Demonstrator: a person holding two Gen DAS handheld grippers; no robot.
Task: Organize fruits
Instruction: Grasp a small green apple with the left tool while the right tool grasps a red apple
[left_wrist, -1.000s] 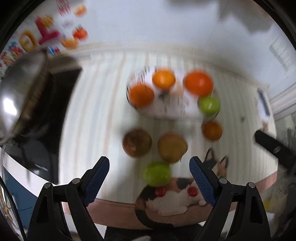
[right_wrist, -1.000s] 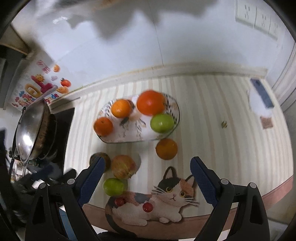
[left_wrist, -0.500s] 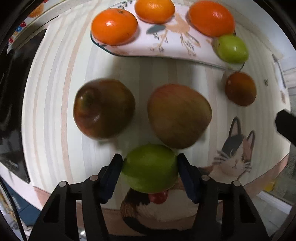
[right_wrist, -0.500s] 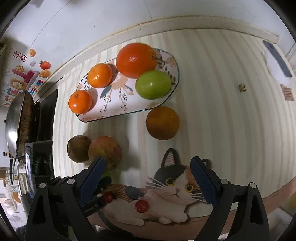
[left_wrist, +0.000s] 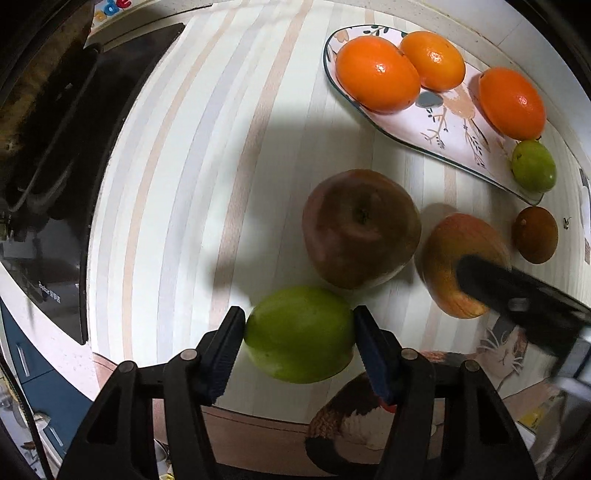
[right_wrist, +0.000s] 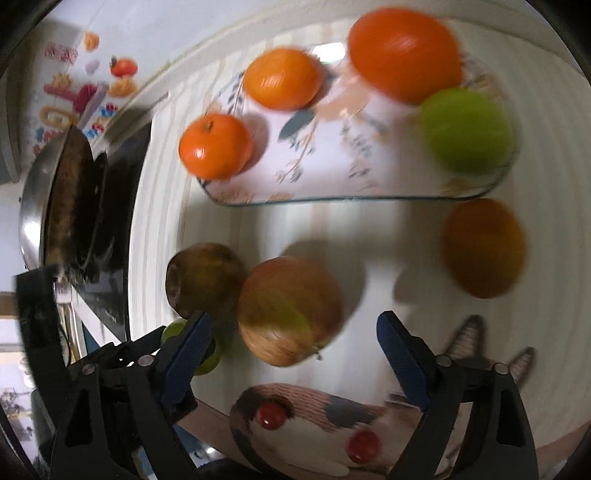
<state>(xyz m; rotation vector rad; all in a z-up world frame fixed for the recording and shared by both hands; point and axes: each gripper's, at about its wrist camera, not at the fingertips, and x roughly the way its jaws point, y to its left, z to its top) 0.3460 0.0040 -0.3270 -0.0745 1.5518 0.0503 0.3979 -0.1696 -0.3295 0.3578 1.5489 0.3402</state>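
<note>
I've just dropped my left gripper (left_wrist: 299, 334) and closed its pads onto the green apple (left_wrist: 300, 333) below the plate (left_wrist: 448, 127), ready to lift, while my right gripper (right_wrist: 293, 341), jaws narrowing but empty, straddles the red apple (right_wrist: 290, 310).

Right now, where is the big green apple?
Left wrist view, bottom centre: the green apple sits on the striped mat between the left hand-held gripper pads, just below the dark red apple.
</note>
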